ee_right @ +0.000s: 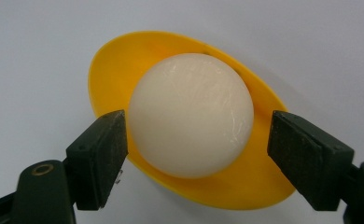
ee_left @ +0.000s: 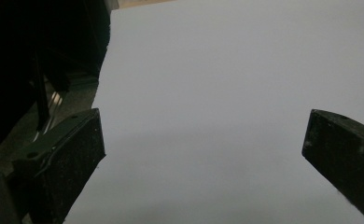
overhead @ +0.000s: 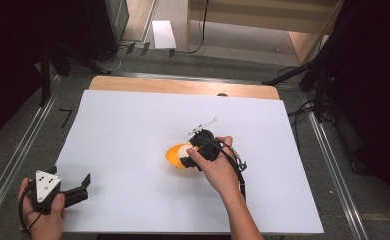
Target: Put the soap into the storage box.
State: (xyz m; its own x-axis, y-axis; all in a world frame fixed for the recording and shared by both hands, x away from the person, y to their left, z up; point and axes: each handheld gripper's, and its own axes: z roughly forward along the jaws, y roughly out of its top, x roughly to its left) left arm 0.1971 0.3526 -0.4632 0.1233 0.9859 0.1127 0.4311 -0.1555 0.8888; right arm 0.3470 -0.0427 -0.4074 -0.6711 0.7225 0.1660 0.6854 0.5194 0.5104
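Black pads of the right hand-held gripper point(ee_right: 194, 154) stand either side of a white ball point(ee_right: 192, 114) resting in a yellow dish point(ee_right: 110, 60).

Its jaws are parted: the left pad sits right at the ball's side, the right pad a little clear of it, so the ball looks released rather than gripped. To my eye the setting-down step is finishing; the next move calls for drawing the gripper straight back without nudging the ball out of the shallow dish. Both lie near the middle of the white surface point(overhead: 133, 125). Over at the near left corner the left hand-held gripper point(overhead: 85, 184) lies wide open with nothing in it, well apart. I count one ball, one dish, two grippers.
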